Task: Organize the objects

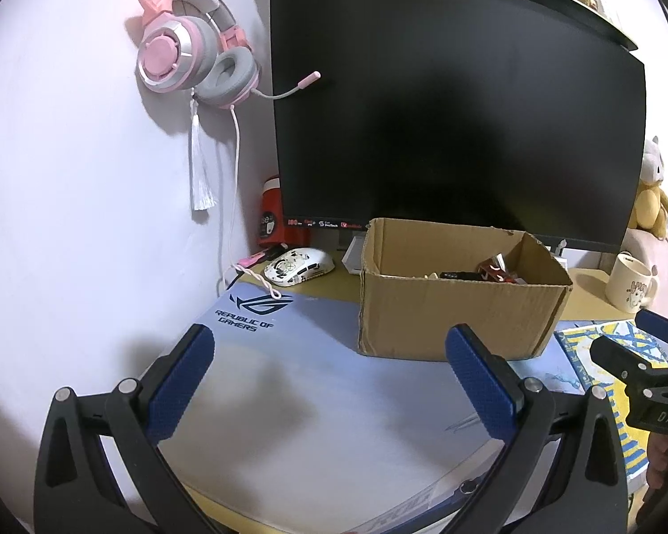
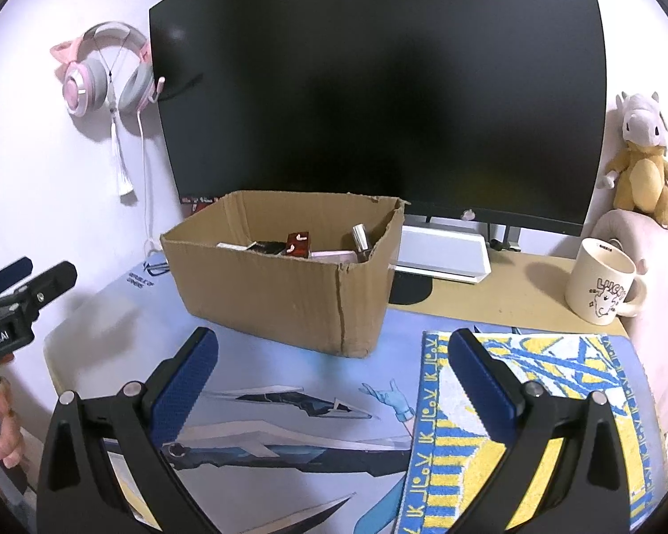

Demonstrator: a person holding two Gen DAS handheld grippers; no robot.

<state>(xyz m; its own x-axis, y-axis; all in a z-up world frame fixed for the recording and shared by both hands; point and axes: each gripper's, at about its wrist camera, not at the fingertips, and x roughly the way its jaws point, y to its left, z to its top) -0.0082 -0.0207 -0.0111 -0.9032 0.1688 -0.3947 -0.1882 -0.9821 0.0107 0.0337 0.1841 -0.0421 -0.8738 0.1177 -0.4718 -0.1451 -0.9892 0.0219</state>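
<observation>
Evidently both tools are empty: the left gripper has its blue pads spread wide over the ROG desk mat, and the right gripper is just as far apart, one pad above the mat and the other above the yellow-and-blue towel; neither touches anything. The cardboard box stands on the mat in front of the dark monitor, already holding several small items, among them a red-and-white pack and a silvery tube; so I judge the sorting well along, with the next pick still to be chosen. To do that well, go for one loose thing at a time, close squarely across its narrow side, lift clear of the box's torn rim and lower it inside rather than dropping it.

Only the left wrist view shows the patterned white mouse and the red container behind it, near the wall; only the right wrist view gives the whole cream mug, the white slab under the monitor and the plush toy; the pink headset appears in both.
</observation>
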